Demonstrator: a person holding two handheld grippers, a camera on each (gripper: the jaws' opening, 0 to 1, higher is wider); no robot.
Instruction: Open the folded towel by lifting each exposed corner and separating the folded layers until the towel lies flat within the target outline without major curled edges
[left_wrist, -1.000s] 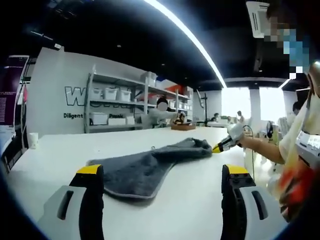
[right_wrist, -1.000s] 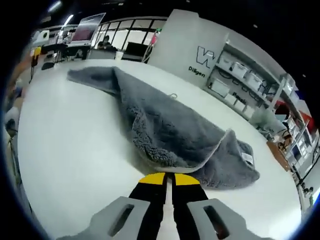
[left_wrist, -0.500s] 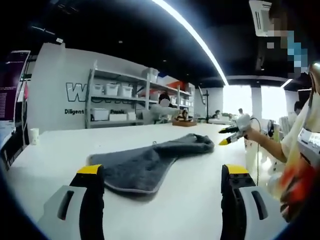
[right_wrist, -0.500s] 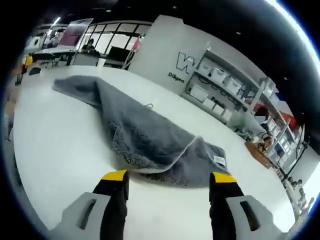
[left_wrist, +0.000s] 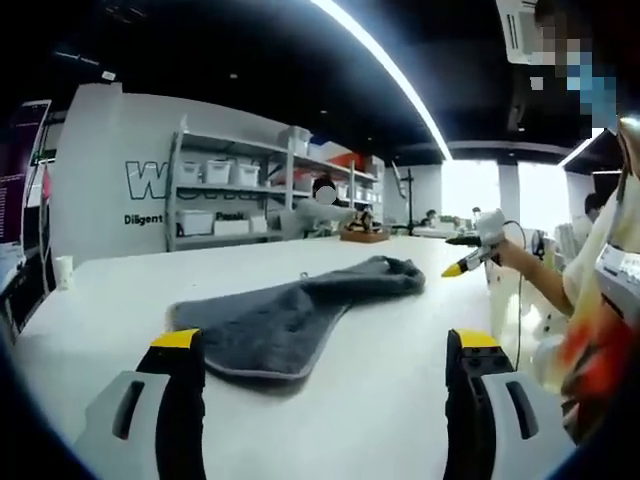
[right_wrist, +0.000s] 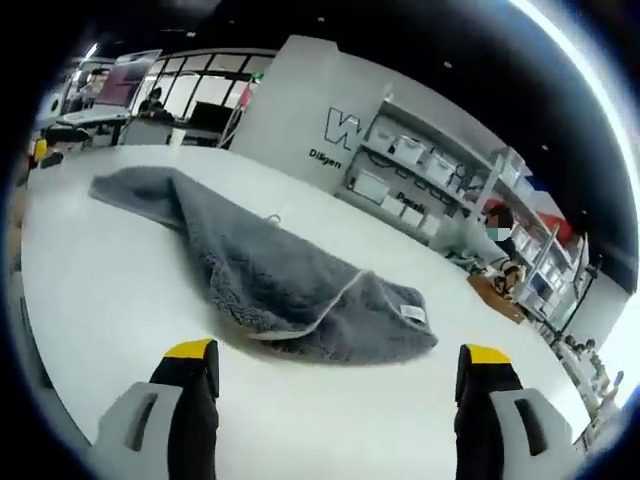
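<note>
A grey fleece towel (left_wrist: 285, 320) lies crumpled and partly folded on the white table (left_wrist: 380, 400). My left gripper (left_wrist: 324, 342) hovers low at its near end, open, with nothing between the yellow-tipped jaws. My right gripper (left_wrist: 465, 258) shows beyond the towel's far end, held by a hand and off the cloth. In the right gripper view the towel (right_wrist: 270, 275) stretches away to the left, one edge folded over, with a white label (right_wrist: 413, 313) at its near corner. The right gripper (right_wrist: 338, 352) stands wide open a little short of that corner.
A white cup (left_wrist: 65, 270) stands at the table's far left edge beside a dark screen (left_wrist: 20, 240). Shelves with white bins (left_wrist: 225, 205) line the back wall. The person's body (left_wrist: 600, 300) is close on the right. Bare tabletop (right_wrist: 120, 300) surrounds the towel.
The right gripper went from shut at the towel's folded corner to wide open and drew back. The lifted corner settled onto the table. The left gripper barely moved.
</note>
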